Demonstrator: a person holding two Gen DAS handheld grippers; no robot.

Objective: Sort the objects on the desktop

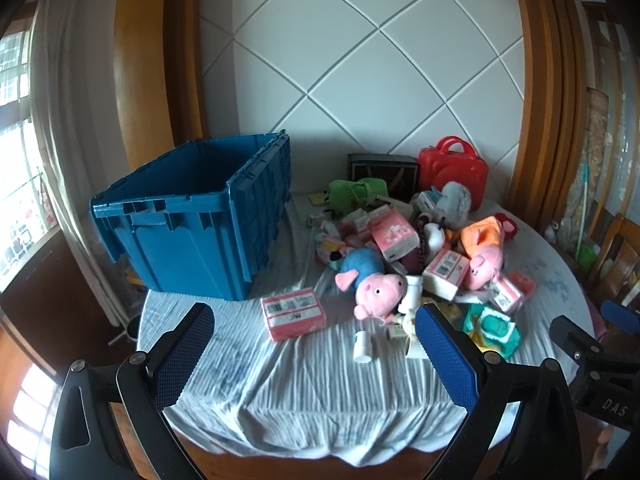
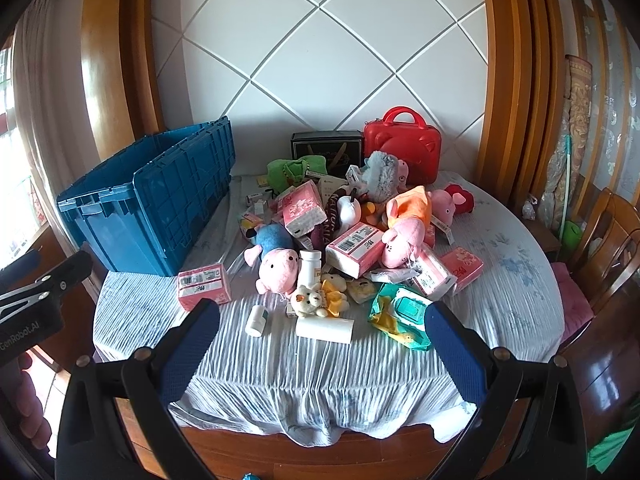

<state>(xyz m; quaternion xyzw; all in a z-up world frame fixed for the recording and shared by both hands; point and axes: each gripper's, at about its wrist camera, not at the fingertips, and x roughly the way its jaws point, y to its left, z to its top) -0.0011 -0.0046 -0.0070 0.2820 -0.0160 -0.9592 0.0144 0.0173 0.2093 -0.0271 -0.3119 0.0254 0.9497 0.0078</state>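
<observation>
Claws sit nearest, at the front edge of the bench: the left claw (image 1: pixel 314 354) and the right claw (image 2: pixel 322 354) both stand spread wide with nothing between their blue pads, clear of every object. Just beyond them on the striped cloth (image 2: pixel 320 372) lie the loose front items: a small white bottle (image 2: pixel 256 321), a white paper roll (image 2: pixel 325 329), a teddy bear (image 2: pixel 309 300) and a green wet-wipe pack (image 2: pixel 408 312). A pink tissue pack (image 1: pixel 294 314) rests apart to the left, near the crate. Behind these the main heap rises, with a blue-bodied pig plush (image 2: pixel 276 258), an orange-dressed pig plush (image 2: pixel 404 236), more tissue packs and small boxes piled together. Farthest back stand a red case (image 2: pixel 402 150) and a dark box (image 2: pixel 326 148) against the wall. The blue crate (image 1: pixel 192 232) at left shows no contents from here, so sorting looks barely begun, with nearly everything left to move.
</observation>
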